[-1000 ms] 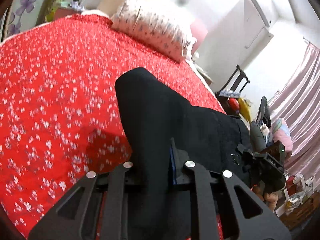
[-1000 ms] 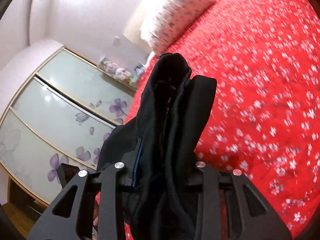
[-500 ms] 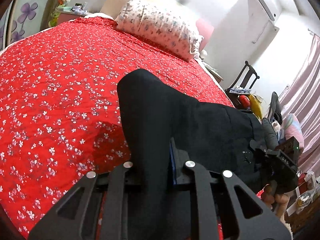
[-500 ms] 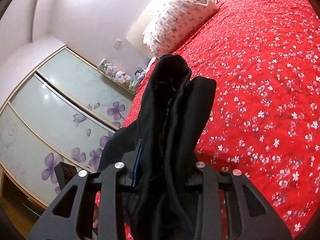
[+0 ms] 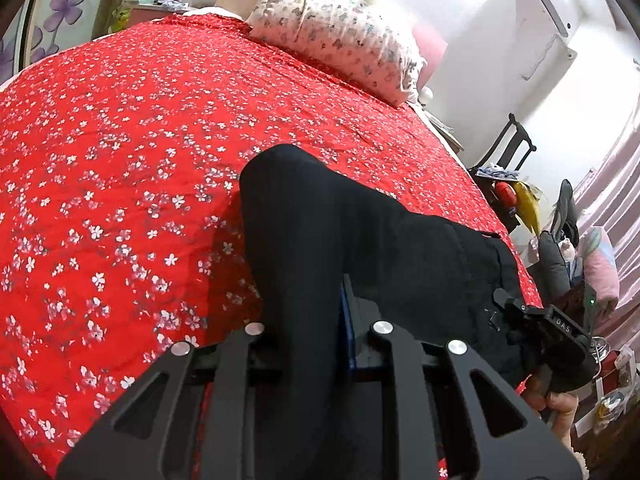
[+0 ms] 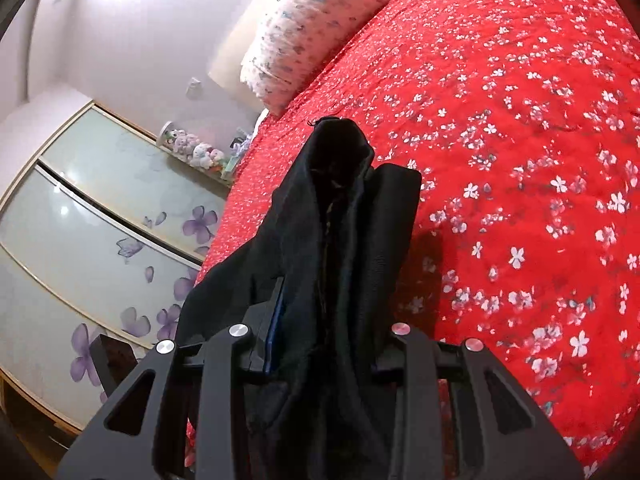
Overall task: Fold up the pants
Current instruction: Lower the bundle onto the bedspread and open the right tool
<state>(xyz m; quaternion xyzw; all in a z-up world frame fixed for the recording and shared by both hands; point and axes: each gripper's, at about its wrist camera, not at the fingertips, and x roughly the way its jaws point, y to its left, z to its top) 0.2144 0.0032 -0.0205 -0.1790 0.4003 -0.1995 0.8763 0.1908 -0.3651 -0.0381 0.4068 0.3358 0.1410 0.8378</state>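
Both grippers, left point(image 5: 316, 320) opening and right point(image 6: 320, 312), clamp black pants point(image 5: 360, 248) between fingers

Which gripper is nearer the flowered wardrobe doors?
Left. The left gripper, jaws opening around the black pants, is on the side of the wardrobe doors; the right gripper holds the pants farther from them.

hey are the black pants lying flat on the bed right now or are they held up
Held up. The black pants are clamped between the fingers of both the left gripper and right gripper, bunched and raised above the red bedspread, not spread flat.
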